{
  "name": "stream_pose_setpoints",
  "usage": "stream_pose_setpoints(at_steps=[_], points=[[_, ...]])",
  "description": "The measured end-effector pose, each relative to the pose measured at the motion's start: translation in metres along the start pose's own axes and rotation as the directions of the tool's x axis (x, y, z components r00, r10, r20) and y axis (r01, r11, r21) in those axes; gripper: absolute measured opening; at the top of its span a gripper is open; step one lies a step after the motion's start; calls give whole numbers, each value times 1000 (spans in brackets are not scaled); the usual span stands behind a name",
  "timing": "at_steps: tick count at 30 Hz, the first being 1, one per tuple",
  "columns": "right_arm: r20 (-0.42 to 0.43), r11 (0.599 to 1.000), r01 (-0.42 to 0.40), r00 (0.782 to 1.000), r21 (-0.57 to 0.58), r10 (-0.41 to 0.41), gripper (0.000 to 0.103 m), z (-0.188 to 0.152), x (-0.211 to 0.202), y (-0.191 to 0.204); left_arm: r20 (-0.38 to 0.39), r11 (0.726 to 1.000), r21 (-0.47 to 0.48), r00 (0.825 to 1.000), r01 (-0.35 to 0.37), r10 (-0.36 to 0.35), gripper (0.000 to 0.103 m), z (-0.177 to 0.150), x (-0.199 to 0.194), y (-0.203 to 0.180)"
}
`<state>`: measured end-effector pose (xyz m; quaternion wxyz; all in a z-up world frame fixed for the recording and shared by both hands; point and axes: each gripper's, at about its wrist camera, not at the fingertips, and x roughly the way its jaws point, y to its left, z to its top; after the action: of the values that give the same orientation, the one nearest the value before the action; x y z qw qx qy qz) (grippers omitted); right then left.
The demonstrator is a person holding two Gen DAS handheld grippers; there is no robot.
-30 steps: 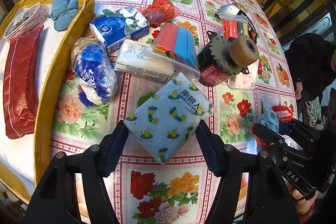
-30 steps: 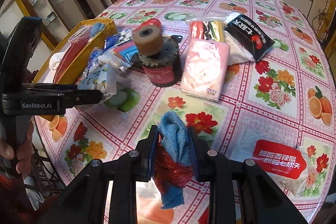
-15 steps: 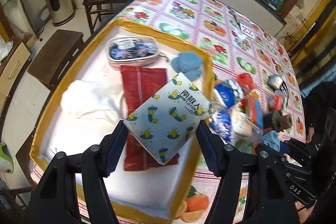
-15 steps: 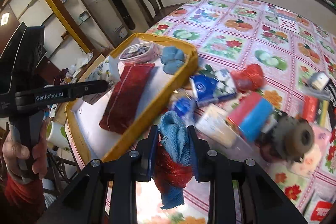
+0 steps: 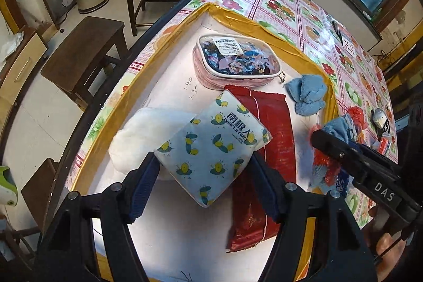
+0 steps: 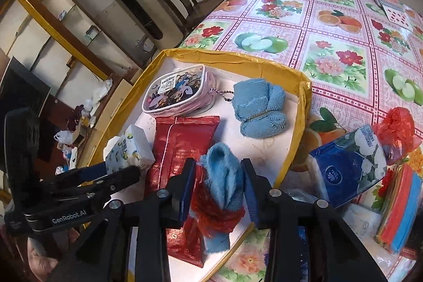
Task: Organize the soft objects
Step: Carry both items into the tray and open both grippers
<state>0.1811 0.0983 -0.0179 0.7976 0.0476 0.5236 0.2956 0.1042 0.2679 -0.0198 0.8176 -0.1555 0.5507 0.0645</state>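
Both grippers have swung from the cluttered middle of the desk to above the shallow gold-rimmed white tray [image 5: 264, 28] at the desk's near-left edge. The left gripper [image 5: 203, 176] pinches a soft pale-blue tissue pack printed with yellow lemons [image 5: 214, 149] between its fingers, held over the tray's near half, above a flat red foil packet [image 5: 267, 149] and just beside a white fluffy wad [image 5: 148, 134]. The right gripper [image 6: 218, 189] has its fingers pressed on a bundle of blue terry cloth wrapped in red mesh [image 6: 222, 192], hanging over the tray's near-right rim. Already in the tray are a clear pink-edged pouch [image 6: 177, 91] and a folded blue towel [image 6: 260, 107], both toward its far edge. The tissue pack's long axis runs diagonally, away from the fingers towards the far-right corner; bare tray floor lies directly under and to the left of it, so the left gripper looks better placed to release first.
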Motion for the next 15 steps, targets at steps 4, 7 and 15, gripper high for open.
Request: stream_pose_setpoints(at_steps=[4, 7, 15], points=[[65, 999, -45, 997, 17, 44, 49, -5, -16, -4, 15, 999, 15, 999, -43, 43, 72, -2, -3, 0], [89, 998, -57, 994, 9, 56, 51, -12, -31, -2, 53, 1000, -18, 999, 13, -12, 72, -5, -14, 6], [141, 992, -122, 982, -34, 125, 51, -55, -94, -13, 78, 992, -9, 989, 127, -126, 85, -13, -42, -1]])
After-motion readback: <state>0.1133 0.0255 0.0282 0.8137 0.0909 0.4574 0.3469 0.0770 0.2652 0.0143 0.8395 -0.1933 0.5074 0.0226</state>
